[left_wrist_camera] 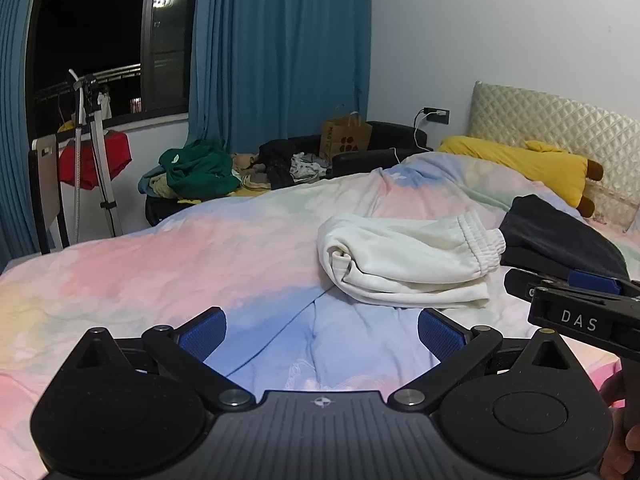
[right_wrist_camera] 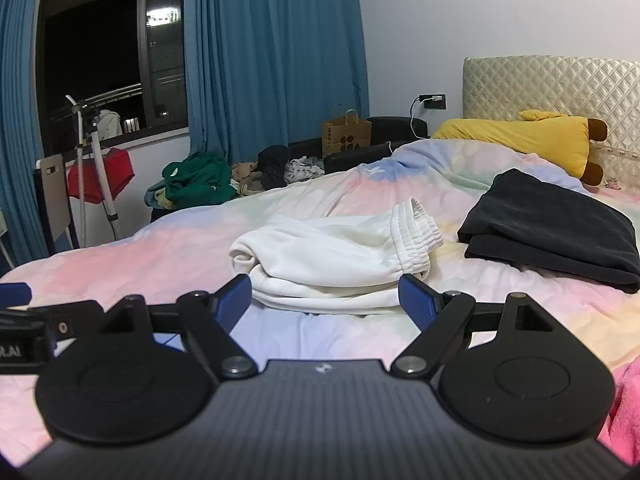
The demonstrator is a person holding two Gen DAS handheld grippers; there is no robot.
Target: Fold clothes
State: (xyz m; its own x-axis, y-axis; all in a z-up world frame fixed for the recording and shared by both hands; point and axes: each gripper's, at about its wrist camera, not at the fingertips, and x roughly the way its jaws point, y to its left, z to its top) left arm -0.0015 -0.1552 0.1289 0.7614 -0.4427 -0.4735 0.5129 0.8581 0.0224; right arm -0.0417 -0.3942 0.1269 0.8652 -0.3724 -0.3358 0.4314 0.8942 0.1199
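In the left wrist view, the right gripper (left_wrist_camera: 560,286) enters at three o'clock, its body cut off by the edge and covering the near corner of the folded black garment (left_wrist_camera: 560,236). A hand (left_wrist_camera: 622,436) at four o'clock shows only in part. In the right wrist view, the left gripper (right_wrist_camera: 16,296) is cropped at nine o'clock, its lettering incomplete. A pink cloth (right_wrist_camera: 624,408) at four o'clock runs out of frame. The clothes heap (right_wrist_camera: 224,178) beyond the bed is too tangled to separate.
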